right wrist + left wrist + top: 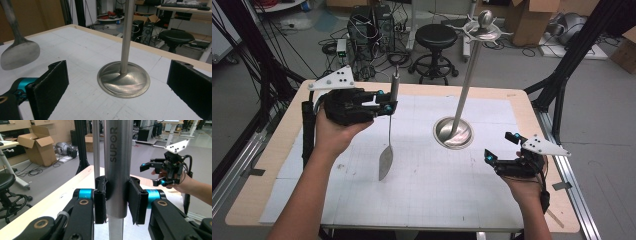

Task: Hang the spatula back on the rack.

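— The spatula (387, 150)?
— Brushed metal, its handle smooth and satiny.
— The stand (123, 81)?
— Polished steel, glossy base.
— And the surface (512, 95)?
— Pale wood edge under matt gridded paper; tongs' pads (50, 85) rough black.

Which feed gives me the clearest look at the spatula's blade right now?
The high view: the spatula hangs whole from the left gripper, blade down over the table. The right gripper view catches the blade at its left edge, close but cropped. The left gripper view shows just the handle, clamped between the jaws.

Spatula (388, 145) hangs left of the stand (454, 132) on the table (277, 150).
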{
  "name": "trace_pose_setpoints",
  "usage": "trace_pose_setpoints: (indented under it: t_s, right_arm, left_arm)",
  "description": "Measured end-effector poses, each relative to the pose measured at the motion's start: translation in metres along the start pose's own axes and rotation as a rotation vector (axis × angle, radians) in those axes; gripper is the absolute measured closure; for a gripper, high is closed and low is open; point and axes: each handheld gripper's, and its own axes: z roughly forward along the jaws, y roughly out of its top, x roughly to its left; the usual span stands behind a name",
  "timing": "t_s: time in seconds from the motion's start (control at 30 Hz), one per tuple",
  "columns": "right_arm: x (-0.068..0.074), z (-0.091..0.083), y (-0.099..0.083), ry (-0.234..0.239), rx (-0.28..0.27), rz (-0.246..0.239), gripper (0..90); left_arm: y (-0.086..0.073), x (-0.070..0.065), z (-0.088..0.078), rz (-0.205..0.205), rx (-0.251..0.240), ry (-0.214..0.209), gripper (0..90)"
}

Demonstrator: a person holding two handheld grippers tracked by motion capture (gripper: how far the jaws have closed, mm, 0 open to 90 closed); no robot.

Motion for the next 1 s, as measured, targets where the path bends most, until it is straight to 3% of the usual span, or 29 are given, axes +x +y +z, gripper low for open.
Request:
trace_pose_setpoints:
  t_s: [0.47, 0.77, 1.0]
  right_arm:
    - [0.002, 0.001, -0.004, 0.01, 0.012, -0.009, 2.5]
    - [0.001, -0.005, -0.004, 0.0, 0.005, -0.004, 2.5]
    - [0.0, -0.004, -0.006, 0.004, 0.009, -0.003, 2.5]
  left_arm:
    - [0.029, 0.008, 0.036, 0.006, 0.017, -0.016, 69.7]
    - [0.047, 0.006, 0.068, 0.044, 0.053, -0.027, 69.7]
    - [0.055, 0.002, 0.09, 0.05, 0.07, 0.004, 69.8]
